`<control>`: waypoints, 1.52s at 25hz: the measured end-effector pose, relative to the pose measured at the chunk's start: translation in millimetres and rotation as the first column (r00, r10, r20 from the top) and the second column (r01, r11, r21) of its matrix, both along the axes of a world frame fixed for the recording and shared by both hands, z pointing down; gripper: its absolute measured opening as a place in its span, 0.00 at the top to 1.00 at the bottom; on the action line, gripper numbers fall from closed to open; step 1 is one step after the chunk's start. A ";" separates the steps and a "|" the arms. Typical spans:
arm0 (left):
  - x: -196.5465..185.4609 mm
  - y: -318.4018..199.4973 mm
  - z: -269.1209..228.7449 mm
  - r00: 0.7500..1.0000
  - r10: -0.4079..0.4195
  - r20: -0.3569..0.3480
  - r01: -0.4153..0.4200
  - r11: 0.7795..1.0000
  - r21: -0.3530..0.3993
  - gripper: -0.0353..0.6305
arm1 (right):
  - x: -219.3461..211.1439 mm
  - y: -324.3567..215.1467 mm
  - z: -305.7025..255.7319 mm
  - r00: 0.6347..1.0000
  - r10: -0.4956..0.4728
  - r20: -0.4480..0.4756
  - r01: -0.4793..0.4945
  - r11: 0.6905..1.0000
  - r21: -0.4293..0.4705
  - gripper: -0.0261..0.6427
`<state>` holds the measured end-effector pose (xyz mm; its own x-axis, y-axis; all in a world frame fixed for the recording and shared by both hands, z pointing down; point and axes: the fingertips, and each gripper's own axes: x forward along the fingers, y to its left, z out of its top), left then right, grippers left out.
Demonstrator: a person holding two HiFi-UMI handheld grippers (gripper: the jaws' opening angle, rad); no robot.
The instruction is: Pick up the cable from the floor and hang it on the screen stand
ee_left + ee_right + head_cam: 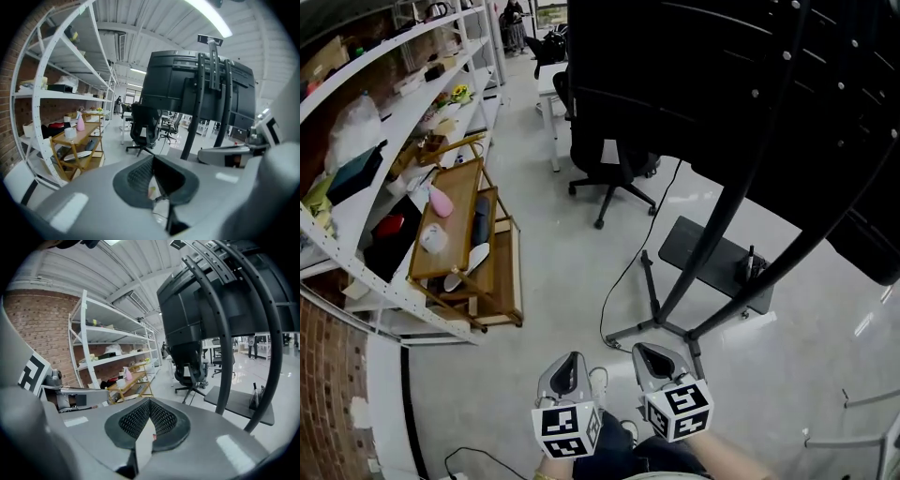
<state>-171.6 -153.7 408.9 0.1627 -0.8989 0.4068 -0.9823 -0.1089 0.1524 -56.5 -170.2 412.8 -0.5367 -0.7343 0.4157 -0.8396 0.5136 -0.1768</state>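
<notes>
A thin black cable [622,276] lies on the pale floor, snaking from under the office chair toward the stand's feet. The screen stand [724,214] rises on slanted black poles and carries a large black screen [722,75] at the upper right. Its poles also show in the left gripper view [194,112] and the right gripper view [225,333]. My left gripper [576,356] [153,159] and right gripper [647,349] [149,401] hang side by side, well above the floor and near my body. Both are shut with nothing between the jaws, and neither touches the cable.
White shelving [366,112] full of items runs along the left, with a wooden cart [464,234] in front of it. A black office chair [605,159] stands behind the cable. A black base plate [717,262] lies by the stand's legs [652,323].
</notes>
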 end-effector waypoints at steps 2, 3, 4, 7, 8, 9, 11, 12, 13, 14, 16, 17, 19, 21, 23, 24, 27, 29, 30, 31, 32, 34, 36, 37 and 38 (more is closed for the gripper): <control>1.6 -38.7 25.3 0.999 0.046 0.023 -0.046 0.999 -0.008 0.94 | 0.4 -36.5 23.4 1.000 0.029 -0.004 -0.029 0.999 -0.028 0.96; 2.1 -59.6 39.1 0.997 0.072 0.032 -0.071 0.997 -0.013 0.94 | -0.8 -57.1 35.8 0.999 0.045 -0.006 -0.045 0.998 -0.039 0.96; 2.2 -80.2 53.1 0.995 0.095 0.031 -0.094 0.995 -0.018 0.94 | -2.6 -77.8 48.5 0.998 0.060 -0.009 -0.061 0.997 -0.047 0.96; -0.3 -137.9 95.0 0.990 0.141 -0.004 -0.141 0.990 -0.018 0.94 | -10.6 -136.0 89.8 0.995 0.097 -0.020 -0.098 0.994 -0.055 0.96; -0.8 -155.2 109.9 0.988 0.152 -0.011 -0.152 0.988 -0.018 0.94 | -12.5 -153.7 105.2 0.994 0.106 -0.024 -0.107 0.993 -0.053 0.96; -0.6 -170.8 125.7 0.986 0.165 -0.013 -0.165 0.986 -0.021 0.94 | -13.5 -169.8 121.8 0.993 0.116 -0.026 -0.117 0.992 -0.054 0.96; 2.4 -197.7 159.7 0.981 0.196 0.002 -0.196 0.980 -0.035 0.94 | -12.5 -198.3 158.4 0.989 0.143 -0.022 -0.144 0.987 -0.069 0.89; 4.6 -210.6 176.6 0.977 0.212 0.010 -0.211 0.977 -0.040 0.94 | -10.7 -211.9 177.9 0.987 0.160 -0.018 -0.161 0.984 -0.077 0.87; 6.9 -223.3 192.6 0.974 0.224 0.015 -0.223 0.974 -0.042 0.94 | -8.6 -225.5 198.2 0.984 0.178 -0.017 -0.179 0.981 -0.082 0.87; 8.7 -235.1 208.6 0.973 0.231 0.015 -0.231 0.972 -0.042 0.94 | -6.7 -238.5 219.3 0.981 0.193 -0.017 -0.194 0.977 -0.085 0.87; 9.8 -254.7 242.5 0.972 0.235 0.011 -0.234 0.971 -0.048 0.94 | -4.2 -261.6 263.5 0.976 0.216 -0.022 -0.217 0.972 -0.094 0.85; 9.9 -262.6 260.4 0.972 0.233 0.011 -0.232 0.971 -0.055 0.94 | -3.1 -271.3 285.9 0.974 0.227 -0.024 -0.228 0.968 -0.101 0.84; 10.5 -274.7 296.8 0.974 0.227 0.017 -0.225 0.971 -0.079 0.94 | -0.7 -286.4 329.7 0.968 0.248 -0.027 -0.250 0.961 -0.118 0.83; 10.9 -281.2 329.4 0.974 0.225 0.021 -0.222 0.970 -0.101 0.94 | -1.9 -295.6 371.9 0.967 0.255 -0.031 -0.256 0.955 -0.147 0.82; 10.0 -282.3 354.6 0.973 0.230 0.013 -0.227 0.967 -0.116 0.94 | -6.6 -300.5 410.8 0.965 0.259 -0.033 -0.260 0.947 -0.188 0.80; 9.0 -283.1 364.6 0.973 0.230 0.007 -0.228 0.966 -0.119 0.94 | -9.3 -303.3 428.3 0.964 0.264 -0.031 -0.265 0.942 -0.207 0.79; 4.7 -291.0 387.0 0.976 0.217 -0.019 -0.217 0.969 -0.120 0.94 | -19.5 -313.7 472.4 0.960 0.277 -0.026 -0.275 0.929 -0.247 0.77; 1.7 -294.5 399.4 0.976 0.218 -0.021 -0.219 0.968 -0.125 0.94 | -28.9 -315.3 493.8 0.962 0.269 -0.042 -0.271 0.928 -0.256 0.76; 0.2 -296.0 404.8 0.974 0.224 -0.015 -0.224 0.966 -0.126 0.94 | -33.9 -315.3 502.6 0.964 0.262 -0.053 -0.267 0.929 -0.257 0.76; -1.3 -297.8 409.5 0.973 0.232 -0.007 -0.231 0.965 -0.125 0.94 | -38.7 -315.7 510.2 0.965 0.256 -0.062 -0.263 0.930 -0.256 0.76; -2.9 -299.8 413.4 0.971 0.239 0.000 -0.237 0.964 -0.123 0.94 | -42.4 -316.6 516.5 0.965 0.253 -0.070 -0.262 0.931 -0.253 0.77; -6.3 -302.9 418.9 0.970 0.243 0.005 -0.241 0.963 -0.122 0.94 | -46.0 -317.6 525.1 0.961 0.263 -0.082 -0.275 0.928 -0.249 0.79; -10.2 -304.3 422.8 0.971 0.239 0.002 -0.237 0.963 -0.128 0.94 | -45.7 -316.9 528.8 0.953 0.286 -0.097 -0.301 0.922 -0.242 0.87; -12.3 -304.9 424.2 0.972 0.235 0.001 -0.233 0.964 -0.131 0.94 | -45.3 -316.1 529.5 0.950 0.296 -0.104 -0.312 0.920 -0.238 0.90; -14.1 -305.6 425.1 0.973 0.232 0.001 -0.230 0.964 -0.133 0.94 | -45.6 -315.3 529.7 0.948 0.301 -0.109 -0.318 0.918 -0.235 0.92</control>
<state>-185.7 -459.3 834.0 0.3522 -0.7764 0.5227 -0.9352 -0.3135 0.1645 -102.1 -485.5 942.5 -0.2626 -0.7289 0.6323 -0.9642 0.1737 -0.2002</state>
